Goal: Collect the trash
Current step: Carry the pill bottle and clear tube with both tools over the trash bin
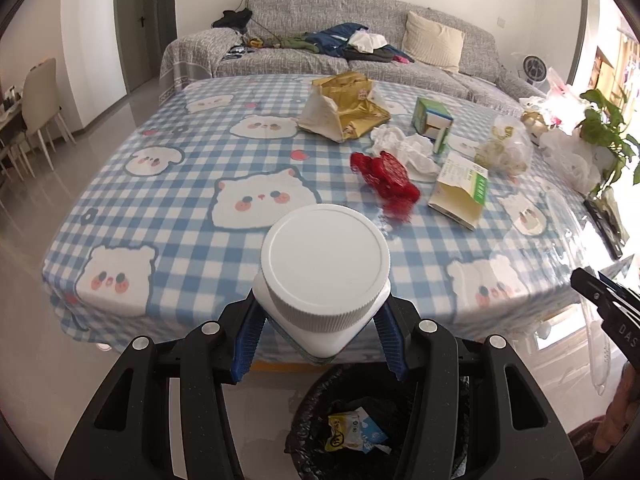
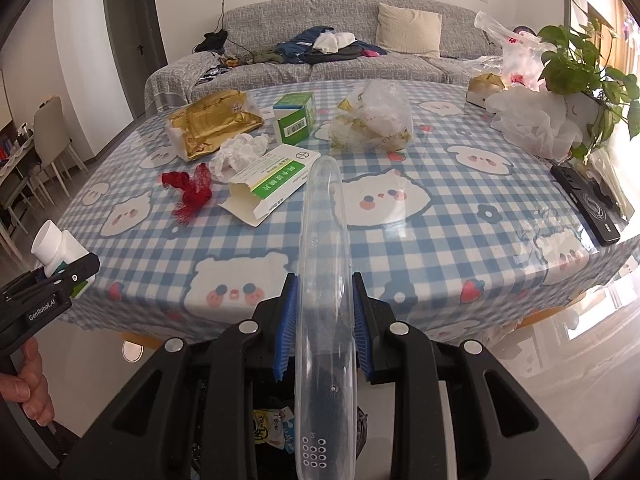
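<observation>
Checked tablecloth (image 2: 400,248), grey sofa (image 2: 340,28); left tongs (image 1: 322,336) clamp bottle (image 1: 324,268), right tongs (image 2: 324,324) probably plastic case (image 2: 324,260).

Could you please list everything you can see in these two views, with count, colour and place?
Bottle: one, white, held over the table edge.
Tube case: one, clear, held above the bin.
Bin: one, black-lined, on the floor, wrappers inside.
Table: one, blue checked cloth.
Gold bag: one, far side.
Green boxes: two, mid-table.
Tissue: white, crumpled.
Red netting: one, mid-table.
Clear bag: one.
Remote: one, black, right edge.
Plant: one, green.
Left gripper: black, blue fingers.
Right gripper: black.
</observation>
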